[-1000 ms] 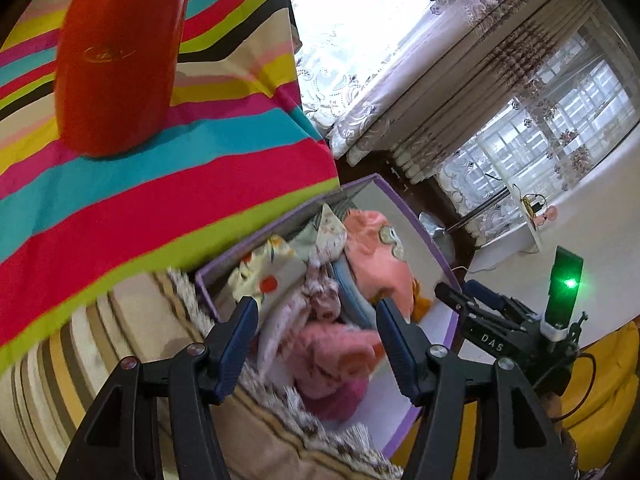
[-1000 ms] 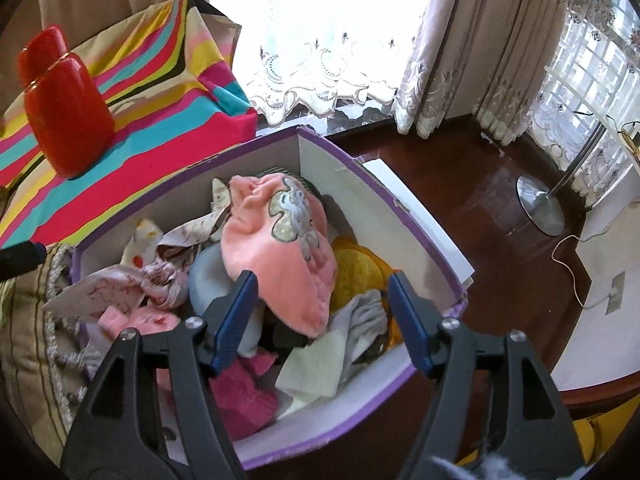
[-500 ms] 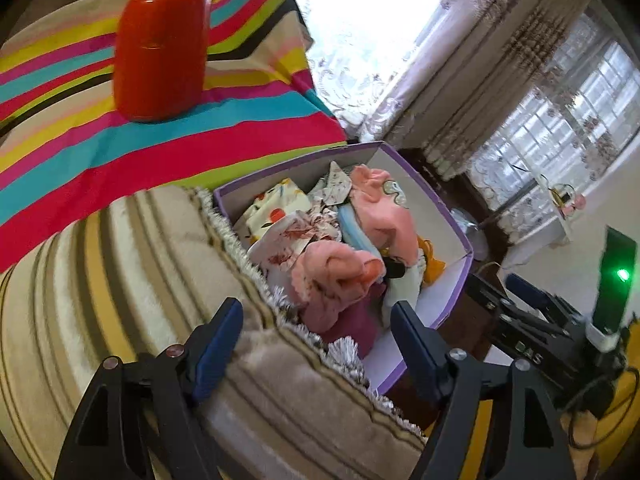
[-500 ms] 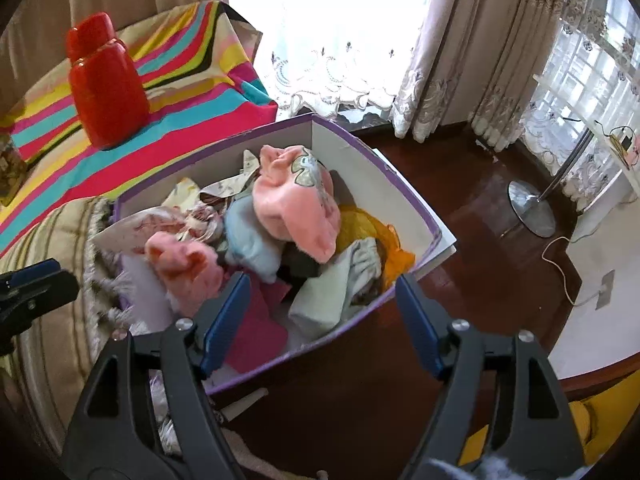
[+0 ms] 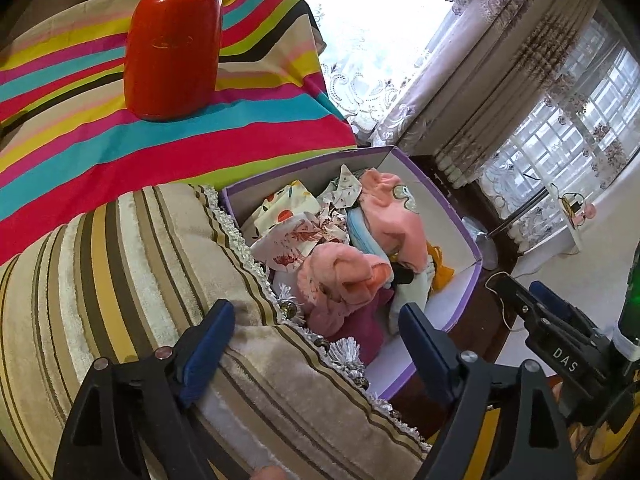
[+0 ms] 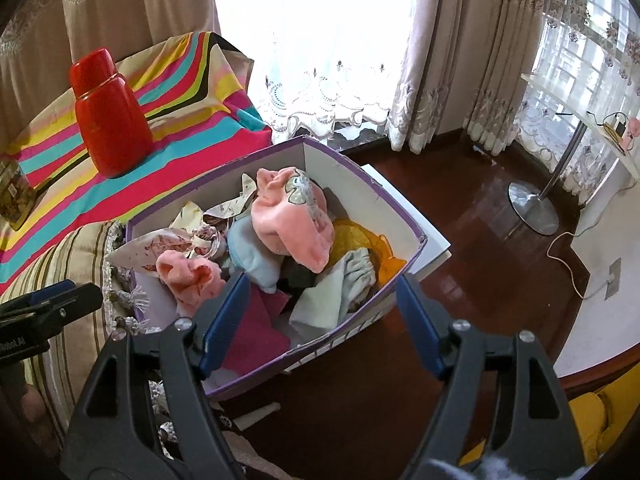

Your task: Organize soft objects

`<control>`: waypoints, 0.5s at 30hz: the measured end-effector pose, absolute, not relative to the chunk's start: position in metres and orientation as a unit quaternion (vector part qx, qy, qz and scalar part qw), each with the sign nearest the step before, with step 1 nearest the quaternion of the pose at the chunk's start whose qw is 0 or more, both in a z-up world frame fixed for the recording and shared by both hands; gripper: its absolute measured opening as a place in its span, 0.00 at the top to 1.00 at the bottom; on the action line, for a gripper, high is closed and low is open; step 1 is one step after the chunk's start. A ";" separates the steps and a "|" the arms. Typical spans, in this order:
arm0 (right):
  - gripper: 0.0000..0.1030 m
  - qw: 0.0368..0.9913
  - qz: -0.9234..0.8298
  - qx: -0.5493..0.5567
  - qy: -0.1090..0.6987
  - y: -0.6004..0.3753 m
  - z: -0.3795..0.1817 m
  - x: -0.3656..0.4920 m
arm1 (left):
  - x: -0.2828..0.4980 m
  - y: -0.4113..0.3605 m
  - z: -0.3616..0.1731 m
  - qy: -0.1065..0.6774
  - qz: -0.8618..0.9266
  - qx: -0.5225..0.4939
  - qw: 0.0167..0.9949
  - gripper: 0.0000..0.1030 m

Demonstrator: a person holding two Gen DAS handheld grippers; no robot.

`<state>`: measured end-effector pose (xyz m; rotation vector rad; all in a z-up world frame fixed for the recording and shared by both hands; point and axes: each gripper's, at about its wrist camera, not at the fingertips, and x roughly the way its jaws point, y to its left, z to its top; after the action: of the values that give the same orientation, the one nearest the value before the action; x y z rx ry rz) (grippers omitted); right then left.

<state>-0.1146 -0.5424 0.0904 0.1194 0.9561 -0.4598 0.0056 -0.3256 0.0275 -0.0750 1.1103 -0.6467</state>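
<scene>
Purple box (image 6: 400, 216), one red flask (image 6: 112, 128)

Dark wooden floor (image 6: 460, 280), purple-rimmed box (image 6: 404, 216) of soft clothes on it, fringed striped cushion (image 5: 120, 280) alongside

a home living room: lace curtains (image 6: 332, 92), striped cushion (image 5: 120, 280).

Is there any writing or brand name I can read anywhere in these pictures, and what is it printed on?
"DAS": white letters on the black body of the right gripper, seen from the left wrist view.
"Robot.AI", the first letters cut off or blurred: on the left gripper at the right wrist view's edge.
Oval gold emblem on the red flask: too small to read.
Label on the jar on the striped cloth: too blurred to read.
</scene>
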 end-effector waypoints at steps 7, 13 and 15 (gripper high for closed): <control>0.24 0.860 -0.217 0.052 0.458 -0.540 0.090 -0.114 | 0.006 -0.325 0.026 0.515 -0.304 -0.037 0.800 0.16; 0.24 0.859 -0.217 0.050 0.460 -0.540 0.089 -0.114 | 0.006 -0.328 0.026 0.514 -0.302 -0.032 0.802 0.14; 0.24 0.858 -0.218 0.052 0.462 -0.541 0.088 -0.113 | 0.005 -0.329 0.026 0.514 -0.302 -0.031 0.802 0.14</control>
<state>-0.1133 -0.5412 0.0877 0.1083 0.9695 -0.4569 0.0054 -0.3287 0.0257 -0.0659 1.1016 -0.6466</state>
